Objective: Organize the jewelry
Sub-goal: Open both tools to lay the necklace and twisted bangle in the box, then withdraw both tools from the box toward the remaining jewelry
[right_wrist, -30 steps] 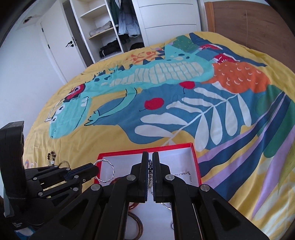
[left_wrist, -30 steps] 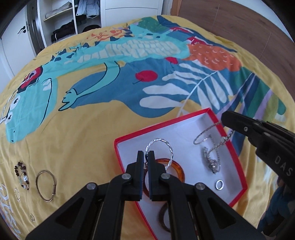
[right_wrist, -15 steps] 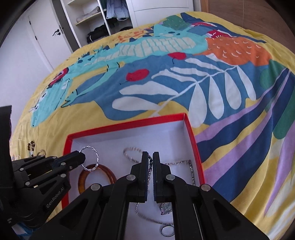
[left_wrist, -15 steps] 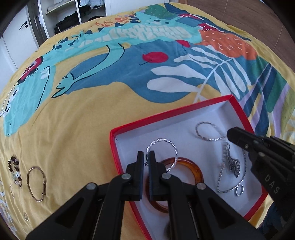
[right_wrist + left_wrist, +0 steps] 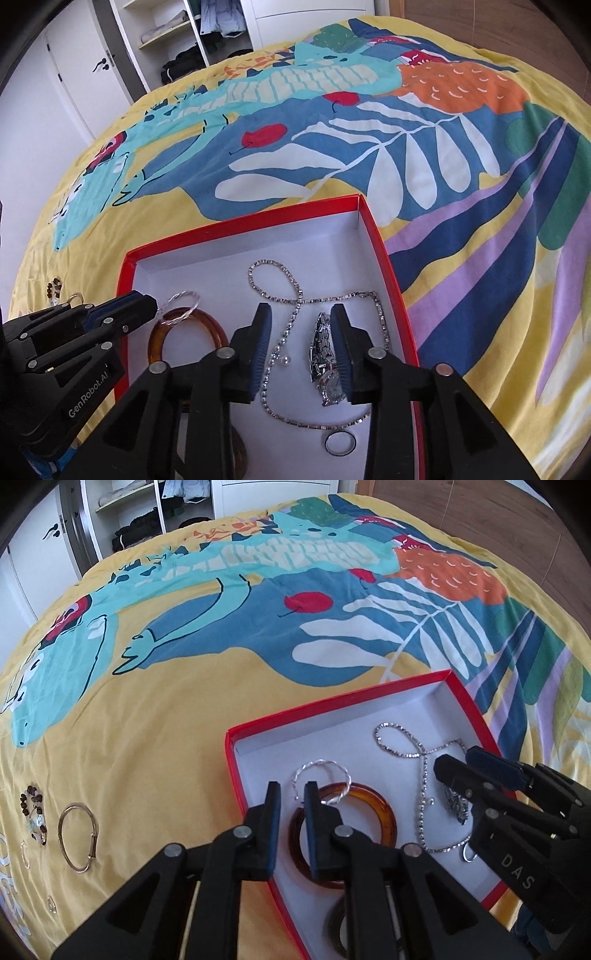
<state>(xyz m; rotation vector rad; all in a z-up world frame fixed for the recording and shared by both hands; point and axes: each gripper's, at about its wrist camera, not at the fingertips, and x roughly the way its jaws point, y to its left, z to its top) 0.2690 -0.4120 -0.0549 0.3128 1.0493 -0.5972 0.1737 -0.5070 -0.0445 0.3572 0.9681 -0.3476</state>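
Lettering reads "GenRobot.AI" on left tongs, "DAS" on right tongs; both parted, empty.

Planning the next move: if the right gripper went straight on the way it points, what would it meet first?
Probably the rhinestone necklace lying on the red box's white floor, between the open right gripper's fingers; the wristwatch sits just beside. Depth is unclear.

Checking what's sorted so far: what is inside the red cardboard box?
The red cardboard box holds an amber bangle, a twisted silver bracelet, a rhinestone chain necklace, a silver watch and a plain ring. Both grippers hide its near end.
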